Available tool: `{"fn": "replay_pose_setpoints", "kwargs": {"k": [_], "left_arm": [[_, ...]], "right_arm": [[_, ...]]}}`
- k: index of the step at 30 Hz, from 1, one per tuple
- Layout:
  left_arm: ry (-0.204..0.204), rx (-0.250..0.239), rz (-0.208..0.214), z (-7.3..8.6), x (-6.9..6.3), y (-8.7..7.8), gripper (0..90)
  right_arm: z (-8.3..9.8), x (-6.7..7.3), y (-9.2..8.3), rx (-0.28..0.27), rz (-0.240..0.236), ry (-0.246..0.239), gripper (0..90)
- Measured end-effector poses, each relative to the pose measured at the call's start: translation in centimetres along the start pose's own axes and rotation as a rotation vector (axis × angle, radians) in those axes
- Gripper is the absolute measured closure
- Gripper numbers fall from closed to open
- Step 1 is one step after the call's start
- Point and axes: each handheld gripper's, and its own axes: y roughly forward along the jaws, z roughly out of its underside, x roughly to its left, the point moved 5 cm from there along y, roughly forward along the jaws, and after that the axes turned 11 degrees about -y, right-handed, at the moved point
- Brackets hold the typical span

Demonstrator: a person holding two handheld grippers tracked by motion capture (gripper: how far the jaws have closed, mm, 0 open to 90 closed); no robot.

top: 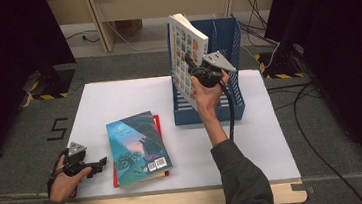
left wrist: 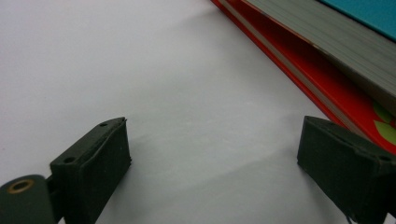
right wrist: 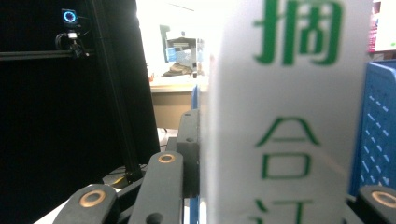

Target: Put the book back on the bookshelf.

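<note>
My right gripper (top: 191, 62) is shut on a white book (top: 188, 56) with a grid of small coloured pictures on its cover, held upright over the left side of the blue file rack (top: 228, 42). In the right gripper view the book's spine (right wrist: 289, 121) with green characters stands between my jaws, and the rack's blue wall (right wrist: 373, 130) is at the right. My left gripper (top: 99, 165) rests open on the white table (top: 118, 95) near the front left, its fingertips (left wrist: 100, 158) wide apart with nothing between them, beside a stack of a teal book (top: 137, 147) on a red book (left wrist: 345, 93).
The blue rack stands at the back centre of the table. Cables run across the floor at the right (top: 301, 120). Dark curtains hang on both sides. Wooden table legs and a box stand behind the table.
</note>
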Motion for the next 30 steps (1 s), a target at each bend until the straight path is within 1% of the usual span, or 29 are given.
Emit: {"fn": "replay_pose_setpoints", "kwargs": {"k": [8, 13, 17, 21, 26, 30], "left_arm": [[0.000, 0.000, 0.000, 0.0, 0.0, 0.0, 8.2], [0.000, -0.001, -0.001, 0.0, 0.0, 0.0, 8.2], [0.000, -0.001, 0.000, 0.0, 0.0, 0.0, 8.2], [0.000, -0.001, -0.001, 0.0, 0.0, 0.0, 8.2], [0.001, -0.001, -0.001, 0.0, 0.0, 0.0, 8.3], [0.002, -0.002, -0.001, 0.0, 0.0, 0.0, 8.3]], "right_arm": [[0.5, 0.3, 2.2, 0.022, 0.018, 0.015, 73.5], [1.0, 0.5, 3.3, 0.043, 0.026, -0.009, 73.5], [1.7, 0.4, 4.1, 0.044, 0.038, -0.004, 73.5], [2.5, 0.5, 4.8, 0.064, 0.045, 0.009, 73.5], [3.4, 0.8, 5.5, 0.080, 0.051, -0.003, 73.5], [4.0, 0.9, 5.8, 0.093, 0.066, -0.001, 73.4]]}}
